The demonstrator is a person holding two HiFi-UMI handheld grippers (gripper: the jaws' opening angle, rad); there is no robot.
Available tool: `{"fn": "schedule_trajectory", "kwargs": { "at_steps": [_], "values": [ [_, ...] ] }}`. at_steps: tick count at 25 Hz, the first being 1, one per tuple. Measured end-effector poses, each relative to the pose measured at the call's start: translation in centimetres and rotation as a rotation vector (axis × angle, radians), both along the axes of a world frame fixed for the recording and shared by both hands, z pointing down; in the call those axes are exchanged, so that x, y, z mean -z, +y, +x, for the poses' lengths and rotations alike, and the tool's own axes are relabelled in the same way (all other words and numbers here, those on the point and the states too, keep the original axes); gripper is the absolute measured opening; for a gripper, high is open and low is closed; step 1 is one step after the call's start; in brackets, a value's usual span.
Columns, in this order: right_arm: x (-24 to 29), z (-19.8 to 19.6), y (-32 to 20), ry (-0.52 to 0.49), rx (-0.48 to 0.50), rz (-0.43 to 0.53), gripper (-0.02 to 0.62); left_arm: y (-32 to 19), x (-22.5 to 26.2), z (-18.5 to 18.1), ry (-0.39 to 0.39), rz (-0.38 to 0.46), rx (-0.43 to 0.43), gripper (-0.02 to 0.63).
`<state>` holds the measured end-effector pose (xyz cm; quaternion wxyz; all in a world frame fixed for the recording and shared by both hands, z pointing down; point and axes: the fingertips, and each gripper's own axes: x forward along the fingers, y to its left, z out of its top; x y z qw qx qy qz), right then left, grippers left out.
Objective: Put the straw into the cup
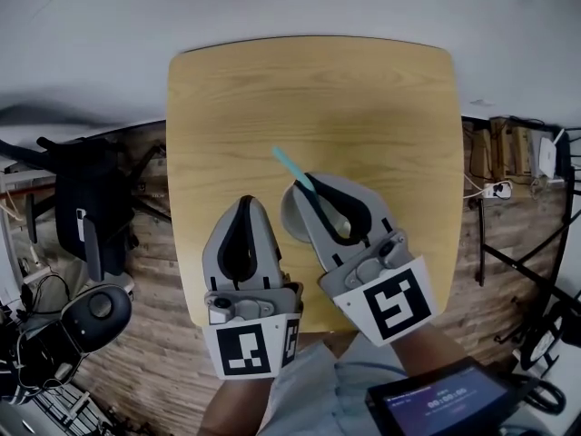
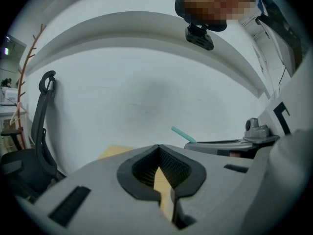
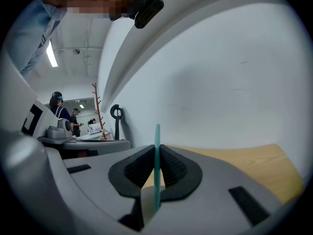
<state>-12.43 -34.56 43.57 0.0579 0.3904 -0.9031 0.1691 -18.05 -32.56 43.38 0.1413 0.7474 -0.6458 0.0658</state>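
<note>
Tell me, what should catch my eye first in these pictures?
The teal straw stands out: the right gripper has its jaws shut on it and holds it slanted right by the pale cup, near the middle of the wooden table. Just beside it, the left gripper is held over the table's near side, its jaws together with nothing between them.

table [image 1: 309, 98]: pale wood, smooth, matt | straw [image 1: 289, 163]: teal plastic, smooth | cup [image 1: 290, 218]: grey, matt | left gripper [image 1: 243, 203], right gripper [image 1: 306, 183]: grey matt plastic shells, black ribbed pads [image 3: 175, 169] | floor [image 1: 154, 352], lower left: brown wood planks, rough-grained
</note>
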Motion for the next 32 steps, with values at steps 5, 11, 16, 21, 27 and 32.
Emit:
{"fn": "schedule_trajectory", "kwargs": {
  "at_steps": [5,11,16,21,27,32],
  "values": [
    [0.0,0.1,0.1,-0.006,0.006,0.021,0.025,0.0,-0.5,0.1,0.001,-0.002,0.005,-0.002],
    [-0.1,0.7,-0.1,-0.011,0.021,0.029,0.031,-0.1,-0.3,0.7,-0.007,-0.002,0.016,-0.002],
    [-0.3,0.7,-0.2,-0.015,0.039,0.028,0.053,-0.2,-0.5,0.9,-0.011,-0.001,0.024,-0.002],
    [-0.5,0.5,-0.4,-0.013,0.038,0.018,0.063,-0.4,-0.5,0.6,-0.010,-0.003,0.028,-0.002],
    [-0.3,1.8,-0.8,-0.018,-0.014,0.021,0.063,-0.4,-0.4,0.6,-0.007,0.007,0.030,-0.002],
    [1.7,3.3,0.1,-0.013,-0.038,0.068,0.063,0.9,1.8,1.7,-0.009,0.040,0.018,-0.002]
  ]
}}
